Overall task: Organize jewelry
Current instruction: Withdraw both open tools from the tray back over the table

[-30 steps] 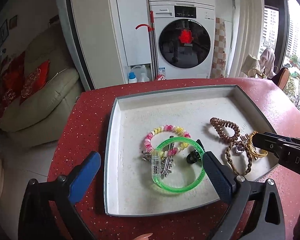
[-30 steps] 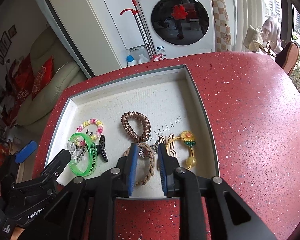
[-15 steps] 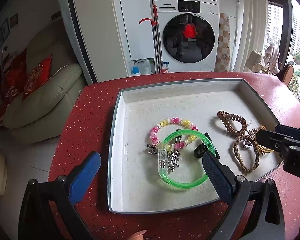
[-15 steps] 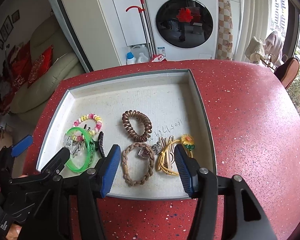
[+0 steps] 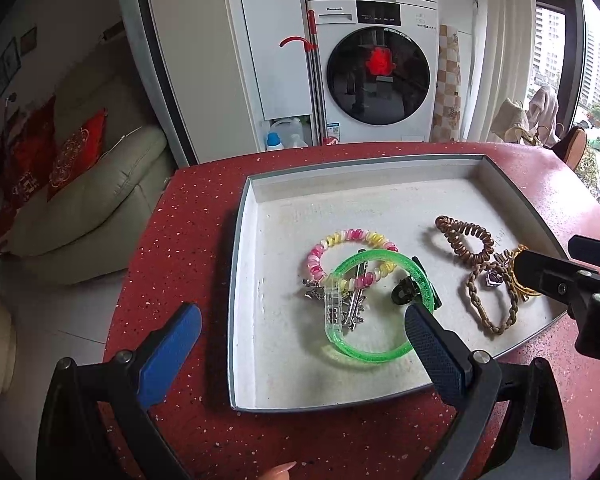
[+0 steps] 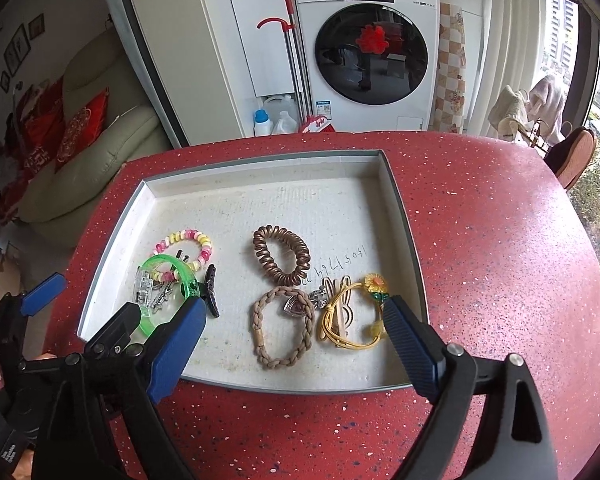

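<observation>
A grey tray [image 6: 404, 216] on the red table holds the jewelry. In it lie a green bangle [image 5: 384, 354], a pink-yellow bead bracelet [image 5: 352, 236], silver clips [image 5: 354, 308], a black clip [image 5: 404, 292], a brown spiral hair tie [image 6: 280, 256], a braided tan bracelet [image 6: 284, 332] with a charm, and a yellow cord bracelet [image 6: 348, 320] with a flower. My left gripper [image 5: 300, 344] is open and empty above the tray's near left part. My right gripper [image 6: 296, 340] is open and empty above the tan bracelet, near the tray's front edge.
The red speckled table [image 6: 500, 240] ends just behind the tray and curves away at the right. A washing machine [image 6: 368, 52], a beige sofa [image 5: 92, 200] and a chair [image 6: 576, 156] stand beyond it on the floor.
My right gripper has opened from nearly shut and pulled back from the tan bracelet. The left gripper has drifted slightly left and back, staying open. The jewelry has not moved.
</observation>
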{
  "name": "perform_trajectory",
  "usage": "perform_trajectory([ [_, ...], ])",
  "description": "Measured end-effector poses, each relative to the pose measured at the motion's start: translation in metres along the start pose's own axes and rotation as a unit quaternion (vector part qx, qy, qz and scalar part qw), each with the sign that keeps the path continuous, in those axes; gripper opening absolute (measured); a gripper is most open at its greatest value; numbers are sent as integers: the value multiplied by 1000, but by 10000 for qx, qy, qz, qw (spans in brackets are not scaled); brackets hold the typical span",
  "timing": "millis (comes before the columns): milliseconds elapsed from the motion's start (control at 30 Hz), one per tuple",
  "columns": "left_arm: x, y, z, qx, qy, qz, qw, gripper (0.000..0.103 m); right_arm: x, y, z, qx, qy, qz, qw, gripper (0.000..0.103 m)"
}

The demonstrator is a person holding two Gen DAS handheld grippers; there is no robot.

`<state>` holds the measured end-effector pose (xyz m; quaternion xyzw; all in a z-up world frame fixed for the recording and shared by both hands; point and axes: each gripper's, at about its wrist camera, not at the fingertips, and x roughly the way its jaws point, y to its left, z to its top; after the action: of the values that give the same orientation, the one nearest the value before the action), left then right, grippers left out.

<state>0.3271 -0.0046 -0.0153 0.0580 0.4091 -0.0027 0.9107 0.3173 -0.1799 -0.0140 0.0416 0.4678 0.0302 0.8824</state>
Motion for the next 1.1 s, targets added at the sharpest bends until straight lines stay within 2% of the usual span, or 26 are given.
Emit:
perform_trajectory([
  [33,0,1,-1,-7,-1,11,10000,103,-1,0,1,2,-42,-5,10000,95],
  [67,0,2,-1,-15,1,25,10000,103,-2,0,0,5,-94,-17,10000,103],
  [200,0,6,-4,-86,76,9,9999,103,-8,4,0,-74,-333,-94,9994,103],
  [300,-2,9,-6,-143,85,-41,9999,103,-10,6,1,-48,-280,-36,9996,103],
  [533,-6,7,-8,-16,141,-23,9999,103,-8,7,-1,-195,6,-245,9995,103],
  [833,-18,11,-16,-52,223,-63,9997,103,-15,4,-14,-128,131,-115,9998,103],
  [967,-29,12,-25,-69,222,-91,9997,103,-25,4,-26,-143,19,-63,9999,103],
  [1100,-48,12,-37,-138,20,-65,9999,103,-41,5,-40,-99,-237,-8,9997,103],
])
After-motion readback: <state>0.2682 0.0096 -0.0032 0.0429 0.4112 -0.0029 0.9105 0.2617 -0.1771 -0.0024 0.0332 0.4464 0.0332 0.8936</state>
